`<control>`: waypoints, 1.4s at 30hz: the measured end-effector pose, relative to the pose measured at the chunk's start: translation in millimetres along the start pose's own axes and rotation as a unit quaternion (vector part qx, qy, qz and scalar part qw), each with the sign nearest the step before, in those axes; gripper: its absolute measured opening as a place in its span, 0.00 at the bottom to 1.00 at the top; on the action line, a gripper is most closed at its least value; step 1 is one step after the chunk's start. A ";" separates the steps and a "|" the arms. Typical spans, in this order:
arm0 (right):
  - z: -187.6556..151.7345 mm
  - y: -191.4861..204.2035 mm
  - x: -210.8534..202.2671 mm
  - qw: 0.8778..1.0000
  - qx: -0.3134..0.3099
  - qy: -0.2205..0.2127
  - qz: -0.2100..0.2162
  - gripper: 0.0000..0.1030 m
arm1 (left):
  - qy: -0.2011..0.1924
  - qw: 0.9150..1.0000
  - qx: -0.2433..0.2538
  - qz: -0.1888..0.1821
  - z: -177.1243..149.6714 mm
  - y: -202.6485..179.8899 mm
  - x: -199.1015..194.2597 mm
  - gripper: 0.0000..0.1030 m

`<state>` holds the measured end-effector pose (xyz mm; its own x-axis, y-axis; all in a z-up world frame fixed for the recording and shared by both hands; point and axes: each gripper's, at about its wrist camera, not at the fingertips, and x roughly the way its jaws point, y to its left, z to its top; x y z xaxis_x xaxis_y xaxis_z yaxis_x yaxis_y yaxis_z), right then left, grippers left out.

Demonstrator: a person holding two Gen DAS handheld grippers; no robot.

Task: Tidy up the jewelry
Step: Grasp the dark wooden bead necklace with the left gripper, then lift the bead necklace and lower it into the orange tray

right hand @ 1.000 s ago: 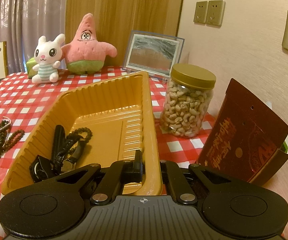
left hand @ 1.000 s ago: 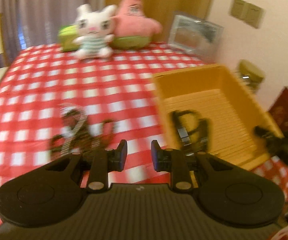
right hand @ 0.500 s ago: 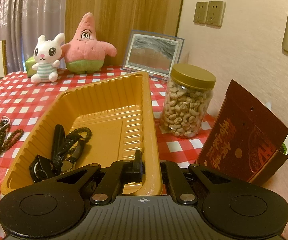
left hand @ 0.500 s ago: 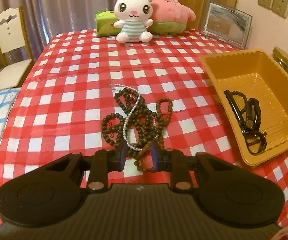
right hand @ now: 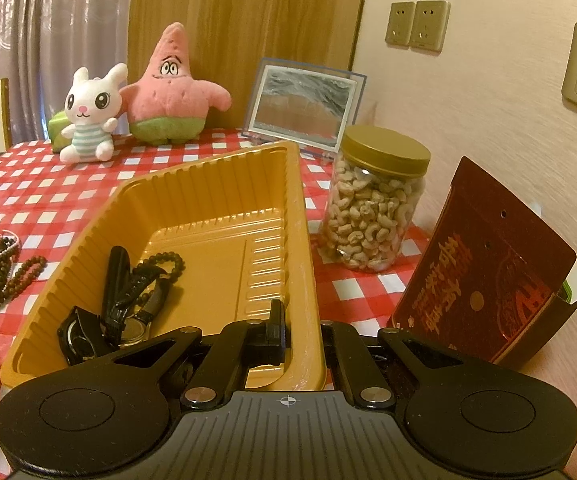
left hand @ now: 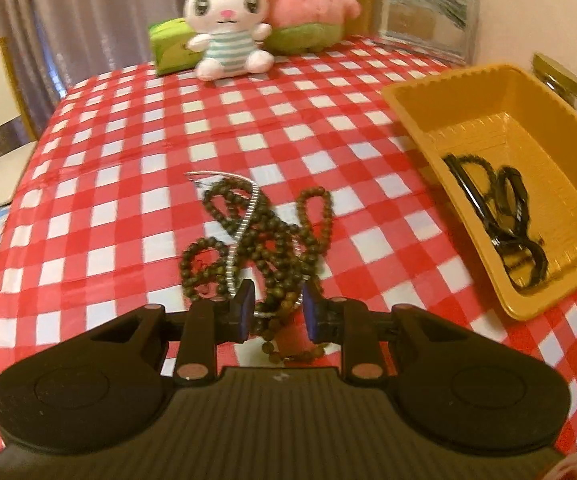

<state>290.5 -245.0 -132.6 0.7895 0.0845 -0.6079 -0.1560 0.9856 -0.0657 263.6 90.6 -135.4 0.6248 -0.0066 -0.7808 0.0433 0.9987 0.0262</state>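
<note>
Reaching for the brown bead strings (left hand: 264,240) piled on the checked cloth (left hand: 120,168) left of our yellow tray (left hand: 416,108), we hold the left gripper (left hand: 274,308) open over their near end, the right gripper (right hand: 302,330) pinches the tray's near wall, and next we should squeeze and lift.

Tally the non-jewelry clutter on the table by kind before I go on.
Plush toys: 2, white bunny and pink starfish
Green box: 1
Picture frame: 1
Cashew jar: 1
Dark red pouch: 1
Yellow tray: 1
Total: 7
</note>
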 end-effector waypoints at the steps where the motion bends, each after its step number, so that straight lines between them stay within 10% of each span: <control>1: 0.0 0.2 0.3 1.000 0.000 0.000 0.000 0.04 | 0.003 1.000 0.011 -0.006 -1.0 -3.2 0.3 0.22; 28: -3.4 -2.1 2.6 1.000 0.000 0.002 -0.001 0.04 | 0.046 0.998 0.028 -0.036 -15.2 -25.1 22.0 0.05; 42: -6.7 0.6 1.5 1.000 -0.002 0.001 0.000 0.04 | -0.073 0.987 -0.044 -0.135 40.3 -25.0 -70.9 0.05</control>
<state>287.7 -245.3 -138.9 0.7885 0.0837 -0.6093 -0.1583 0.9849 -0.0697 249.7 64.1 -55.6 0.7054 -0.2748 -0.6534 0.1603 0.9598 -0.2306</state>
